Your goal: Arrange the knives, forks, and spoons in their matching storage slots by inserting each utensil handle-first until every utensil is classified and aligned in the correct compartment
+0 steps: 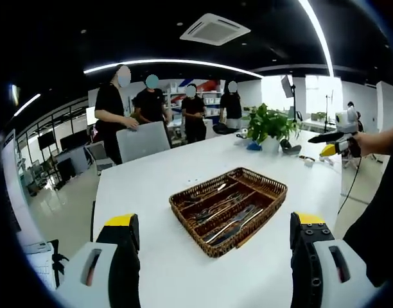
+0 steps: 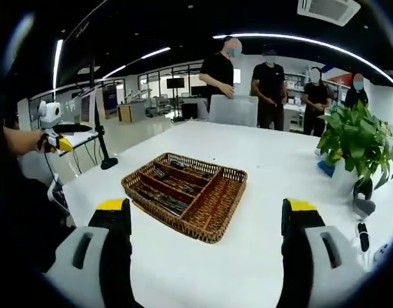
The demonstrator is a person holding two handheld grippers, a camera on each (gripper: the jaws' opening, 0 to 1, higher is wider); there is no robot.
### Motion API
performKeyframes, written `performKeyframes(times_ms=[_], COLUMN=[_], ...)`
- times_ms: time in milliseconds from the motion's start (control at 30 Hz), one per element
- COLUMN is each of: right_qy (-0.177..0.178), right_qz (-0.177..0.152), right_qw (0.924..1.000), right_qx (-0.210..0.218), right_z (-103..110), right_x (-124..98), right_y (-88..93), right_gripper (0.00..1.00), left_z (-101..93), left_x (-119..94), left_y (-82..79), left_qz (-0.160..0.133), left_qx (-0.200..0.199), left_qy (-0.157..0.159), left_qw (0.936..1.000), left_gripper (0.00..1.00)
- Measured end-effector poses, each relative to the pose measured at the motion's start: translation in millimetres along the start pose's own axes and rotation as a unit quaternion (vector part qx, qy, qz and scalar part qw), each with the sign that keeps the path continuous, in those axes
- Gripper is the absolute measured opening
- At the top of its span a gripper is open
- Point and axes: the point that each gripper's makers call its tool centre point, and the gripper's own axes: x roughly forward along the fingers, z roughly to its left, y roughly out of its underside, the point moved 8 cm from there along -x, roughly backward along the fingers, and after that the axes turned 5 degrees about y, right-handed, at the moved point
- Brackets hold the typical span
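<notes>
Cutlery (image 1: pixel 225 215) lies sorted in a wicker tray (image 1: pixel 203 247) at the middle of the long white counter (image 1: pixel 183 167), knives, forks and spoons apparently each in a slot already, though I cannot tell which way their handles point. Four people stand at the far end beside a grey chair (image 1: pixel 142 141), and a potted plant (image 1: pixel 271 125) sits well apart from the tray.

I hold the left hand-held gripper (image 1: pixel 212 240) and the right hand-held gripper (image 2: pixel 206 228) above the near edge, both with jaws spread wide and grasping nothing. In each view the other one shows off to the side, raised clear of the counter.

The risk I see is in reaching in: the pieces lie tight together, so wide jaws could catch two at once or nudge the light tray across the smooth top, spoiling the alignment.
</notes>
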Motion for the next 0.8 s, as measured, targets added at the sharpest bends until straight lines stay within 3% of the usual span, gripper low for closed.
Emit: performKeyframes(times_ms=[100,167,333,433,567,667,800], right_qy=[-0.002,0.002,0.013,0.027,0.025,0.031,0.029], right_qz=[-0.004,-0.014,-0.003,0.008,0.02,0.028,0.033], right_qw=[1.0,0.9999,0.9999,0.9995,0.9993,0.9991,0.9989], right_qx=[0.004,-0.004,0.002,0.016,0.018,-0.009,-0.012], right_z=[5,9,17,21,30,29,25], right_x=[3,4,2,-2,-2,-2,-5], right_y=[2.7,1.4,-4.8,-6.0,-2.9,1.7,3.5], right_gripper=[1.0,1.0,1.0,1.0,1.0,1.0,1.0], left_z=[-3.5,-8.4,4.3,7.9,5.3,1.8,-13.5], left_x=[3,6,12,19,32,40,49], left_y=[8.3,17.3,25.5,31.1,45.1,57.5,68.5], left_qz=[0.014,0.032,0.026,0.036,0.043,0.048,0.078], left_qx=[0.006,-0.002,-0.02,-0.002,-0.009,-0.036,-0.042], left_qy=[0.014,0.045,0.058,0.073,0.11,0.131,0.147], left_qw=[0.9998,0.9985,0.9977,0.9966,0.993,0.9896,0.9852], left_gripper=[0.99,0.99,0.99,0.99,0.99,0.99,0.99])
